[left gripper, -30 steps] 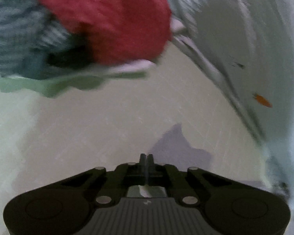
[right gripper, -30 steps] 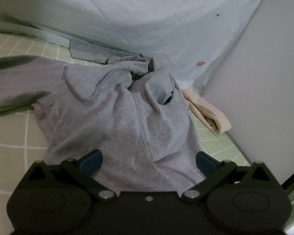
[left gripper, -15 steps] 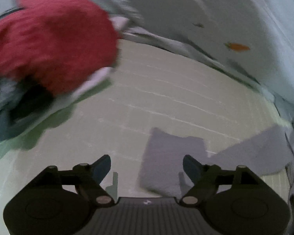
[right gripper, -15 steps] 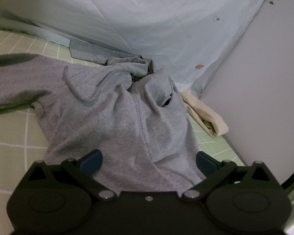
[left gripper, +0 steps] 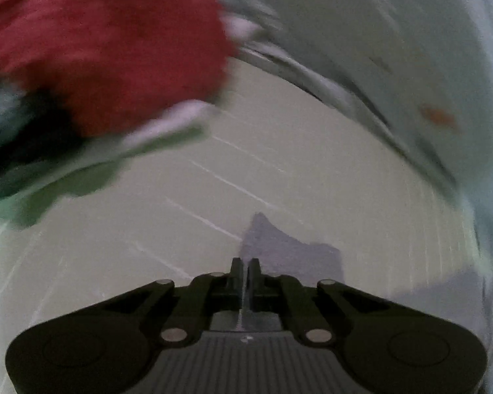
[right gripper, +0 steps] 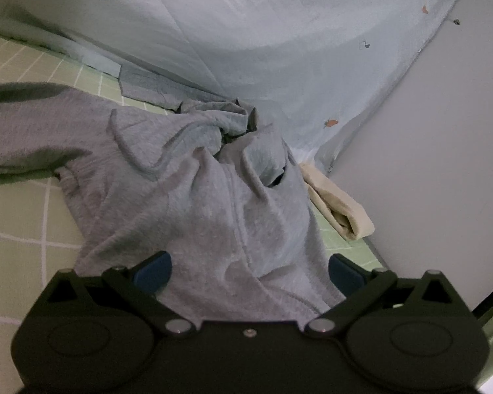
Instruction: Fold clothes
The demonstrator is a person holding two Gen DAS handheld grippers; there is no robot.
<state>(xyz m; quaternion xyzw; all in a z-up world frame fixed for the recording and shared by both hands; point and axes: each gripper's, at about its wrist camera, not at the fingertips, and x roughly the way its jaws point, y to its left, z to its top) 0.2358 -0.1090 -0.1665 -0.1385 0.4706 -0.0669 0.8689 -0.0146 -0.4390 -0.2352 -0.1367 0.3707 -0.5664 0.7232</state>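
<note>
Two tools, fleecy grey hoodie (right gripper: pixel 194 216) rumpled, fuzzy red garment (left gripper: pixel 108 49) bunched.

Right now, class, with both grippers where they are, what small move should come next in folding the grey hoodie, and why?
Probably lower the right gripper and close it on the grey hoodie: its jaws stand open over the crumpled body, gripping nothing. The left gripper is shut by a grey sleeve end.

The left hand-held gripper (left gripper: pixel 245 267), open half a second ago, now has its jaws closed together, and the red garment (left gripper: pixel 115 49) fills the upper left of the frame again.
</note>
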